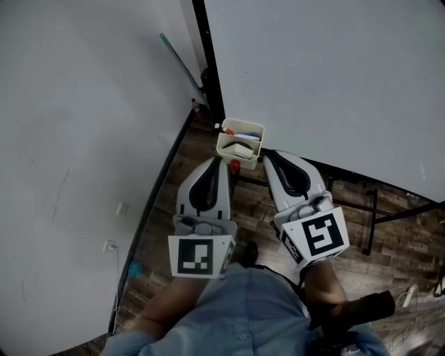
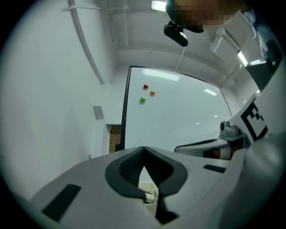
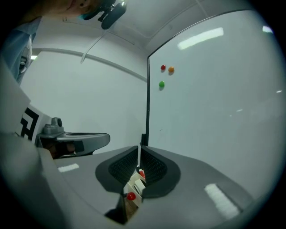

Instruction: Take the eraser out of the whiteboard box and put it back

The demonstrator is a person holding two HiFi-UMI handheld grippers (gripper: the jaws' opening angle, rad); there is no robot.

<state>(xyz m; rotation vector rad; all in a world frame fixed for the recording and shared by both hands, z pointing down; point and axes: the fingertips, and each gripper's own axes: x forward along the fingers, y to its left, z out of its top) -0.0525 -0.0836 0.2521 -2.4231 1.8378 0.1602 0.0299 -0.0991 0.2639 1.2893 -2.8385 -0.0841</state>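
The white block eraser (image 1: 243,149) lies inside the cream plastic whiteboard box (image 1: 220,143) (hung at the white whiteboard's (image 1: 327,76) lower corner). Just short of it, the left tool (image 1: 217,160) is clenched empty; the right tool (image 1: 263,158) stands barely parted, empty.

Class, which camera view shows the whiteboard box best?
The head view: it looks down into the whiteboard box, showing its rim and contents. Both gripper views show only a sliver of it past their jaws.

Cool, even light from ceiling lamp (image 2: 157,5); glare streaks on whiteboard (image 3: 214,116); gripper views fisheye-warped, corners black; head view soft.
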